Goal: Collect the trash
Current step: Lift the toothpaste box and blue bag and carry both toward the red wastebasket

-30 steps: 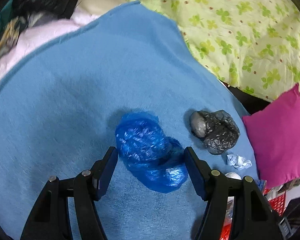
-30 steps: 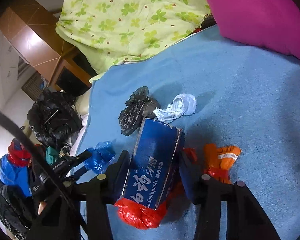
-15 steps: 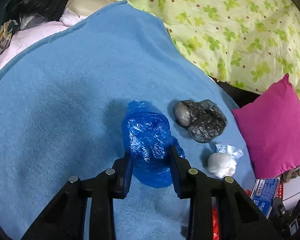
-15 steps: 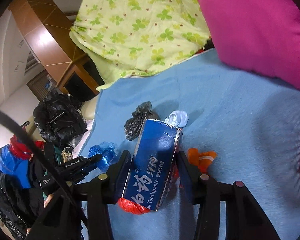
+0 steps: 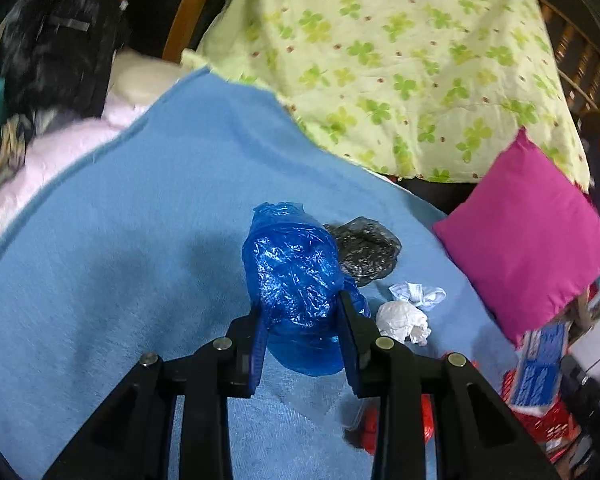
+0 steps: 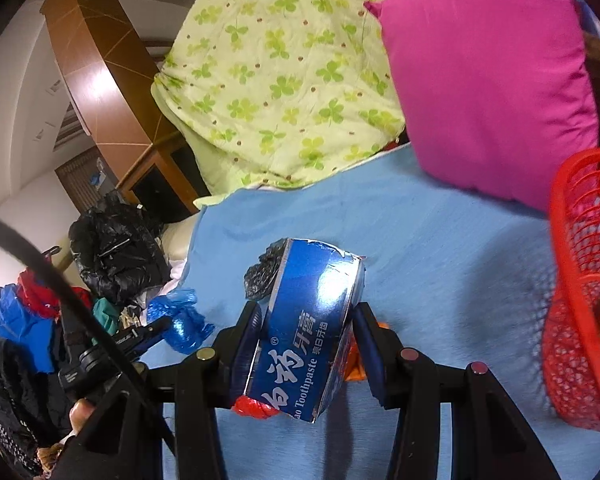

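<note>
Left wrist view has the crumpled blue plastic bag (image 5: 296,280) front and centre, pinched between the pads of the left gripper (image 5: 302,326), whose jaws have just been closing and now squeeze the bag's lower half, so it looks lifted a bit off the blue blanket (image 5: 120,240). Honestly that grip worries me: the plastic is thin, shiny and slippery, most of the wad bulges above the pads, and I'd guess it could slide out or just tear if it gets swung fast toward the bin. It's a puffy, wrinkled lump, deep translucent blue with a knotted-looking top. On the right wrist view, the right gripper (image 6: 306,344) clamps a dented blue toothpaste box (image 6: 308,332) at a moderate width, with a bit of red plastic (image 6: 254,406) poking out under it; the box sits skewed in the jaws, so it might twist loose too. Red mesh basket (image 6: 572,280) is just off to the right, probably where both pieces go. Still lying on the blanket: a black plastic bag (image 5: 366,250), a white paper wad (image 5: 402,318) and a scrunched wrapper (image 5: 418,292) next to it. Pink cushion (image 5: 528,236) and clover-print quilt (image 5: 380,60) sit behind.
</note>
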`<state>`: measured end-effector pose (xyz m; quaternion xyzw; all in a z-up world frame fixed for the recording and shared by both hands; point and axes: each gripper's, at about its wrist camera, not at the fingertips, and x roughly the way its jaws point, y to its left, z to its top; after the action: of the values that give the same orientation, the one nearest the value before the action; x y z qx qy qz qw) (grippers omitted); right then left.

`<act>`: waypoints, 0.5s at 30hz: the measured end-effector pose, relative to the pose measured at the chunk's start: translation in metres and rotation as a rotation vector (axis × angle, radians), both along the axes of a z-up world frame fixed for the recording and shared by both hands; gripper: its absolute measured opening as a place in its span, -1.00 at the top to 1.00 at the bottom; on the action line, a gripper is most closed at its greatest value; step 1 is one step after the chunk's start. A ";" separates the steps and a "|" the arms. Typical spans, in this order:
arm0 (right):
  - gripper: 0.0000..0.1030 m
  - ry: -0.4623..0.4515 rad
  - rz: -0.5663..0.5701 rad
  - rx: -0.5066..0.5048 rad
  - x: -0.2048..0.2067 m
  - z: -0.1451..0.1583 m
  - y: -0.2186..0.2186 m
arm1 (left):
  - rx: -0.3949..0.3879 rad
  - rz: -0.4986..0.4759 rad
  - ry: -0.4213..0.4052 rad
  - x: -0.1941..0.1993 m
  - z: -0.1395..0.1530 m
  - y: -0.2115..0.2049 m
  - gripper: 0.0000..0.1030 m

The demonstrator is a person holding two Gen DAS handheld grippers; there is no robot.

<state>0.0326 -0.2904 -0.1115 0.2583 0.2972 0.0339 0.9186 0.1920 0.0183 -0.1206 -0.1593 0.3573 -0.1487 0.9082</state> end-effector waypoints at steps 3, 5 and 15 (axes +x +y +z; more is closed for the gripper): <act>0.02 -0.015 -0.009 -0.009 -0.008 0.005 -0.003 | 0.039 -0.033 -0.050 -0.011 0.008 -0.010 0.34; 0.02 -0.025 -0.011 -0.014 -0.011 0.009 -0.006 | 0.036 -0.053 -0.061 -0.016 0.011 -0.014 0.34; 0.02 -0.050 -0.013 -0.043 -0.024 0.016 -0.016 | 0.175 -0.096 -0.164 -0.062 0.034 -0.058 0.34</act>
<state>0.0090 -0.3069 -0.0954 0.2393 0.2732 0.0278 0.9313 0.1299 -0.0398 -0.0870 -0.0493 0.3008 -0.1726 0.9366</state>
